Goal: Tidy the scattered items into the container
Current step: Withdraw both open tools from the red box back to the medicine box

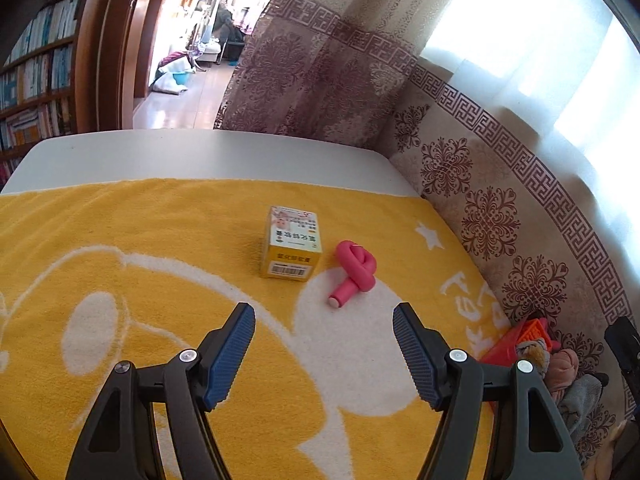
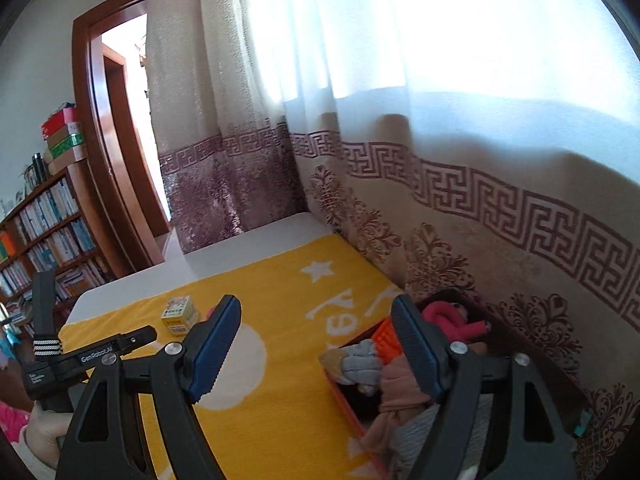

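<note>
A small yellow medicine box [image 1: 291,245] and a knotted pink foam curler [image 1: 354,270] lie on the yellow towel [image 1: 160,240], side by side. My left gripper [image 1: 324,312] is open and empty, a short way in front of them. An orange-red container [image 2: 352,408] holding several soft items sits at the towel's right edge by the curtain; it also shows in the left wrist view [image 1: 516,340]. My right gripper [image 2: 316,312] is open and empty, held above the container's near-left side. The box [image 2: 180,314] shows far left there.
A patterned curtain [image 1: 480,208] hangs along the table's right and far sides. The white table [image 1: 200,152] extends beyond the towel. A bookshelf [image 1: 36,80] and doorway stand at the left. The left gripper's body [image 2: 80,356] and hand show at the lower left.
</note>
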`<move>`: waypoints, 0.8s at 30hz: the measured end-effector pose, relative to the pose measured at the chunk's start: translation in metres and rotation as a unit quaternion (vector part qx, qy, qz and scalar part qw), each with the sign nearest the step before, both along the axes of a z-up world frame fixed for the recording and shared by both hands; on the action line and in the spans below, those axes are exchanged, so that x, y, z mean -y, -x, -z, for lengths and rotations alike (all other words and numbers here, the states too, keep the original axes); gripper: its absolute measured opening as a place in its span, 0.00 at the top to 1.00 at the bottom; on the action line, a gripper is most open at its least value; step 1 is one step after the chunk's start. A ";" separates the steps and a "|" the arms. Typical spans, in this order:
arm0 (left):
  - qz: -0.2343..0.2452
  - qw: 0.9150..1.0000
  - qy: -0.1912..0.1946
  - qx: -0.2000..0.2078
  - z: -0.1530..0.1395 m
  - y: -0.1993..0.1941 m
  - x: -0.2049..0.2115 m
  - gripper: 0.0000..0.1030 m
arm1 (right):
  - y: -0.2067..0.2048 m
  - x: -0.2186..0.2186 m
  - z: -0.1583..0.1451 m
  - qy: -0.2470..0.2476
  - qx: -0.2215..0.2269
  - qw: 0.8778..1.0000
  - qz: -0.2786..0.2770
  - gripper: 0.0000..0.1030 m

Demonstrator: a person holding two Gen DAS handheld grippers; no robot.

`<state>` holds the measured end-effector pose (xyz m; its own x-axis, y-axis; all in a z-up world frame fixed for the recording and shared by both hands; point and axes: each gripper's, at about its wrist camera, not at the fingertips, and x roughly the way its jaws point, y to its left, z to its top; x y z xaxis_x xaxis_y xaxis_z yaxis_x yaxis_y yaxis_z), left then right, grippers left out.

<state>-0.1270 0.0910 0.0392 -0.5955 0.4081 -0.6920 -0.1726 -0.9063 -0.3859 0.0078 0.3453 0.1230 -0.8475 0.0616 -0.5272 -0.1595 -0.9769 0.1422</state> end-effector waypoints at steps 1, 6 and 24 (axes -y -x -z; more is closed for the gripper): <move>-0.004 1.000 0.004 0.000 0.001 0.001 0.003 0.29 | 0.006 0.007 0.003 0.001 0.008 1.000 -0.012 0.21; -0.018 1.000 0.014 0.006 0.009 0.005 0.015 0.29 | 0.039 0.038 0.029 0.003 0.061 0.997 -0.052 0.21; -0.002 0.995 0.097 0.023 0.031 0.047 -0.024 0.29 | 0.089 0.046 0.100 0.049 0.134 0.988 -0.062 0.21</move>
<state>-0.1737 0.1145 0.0086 -0.5630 0.2626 -0.7836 -0.1556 -0.9649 -0.2115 -0.0810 0.2990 0.0228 -0.6742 -0.0975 -0.7321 -0.0837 -0.9748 0.2068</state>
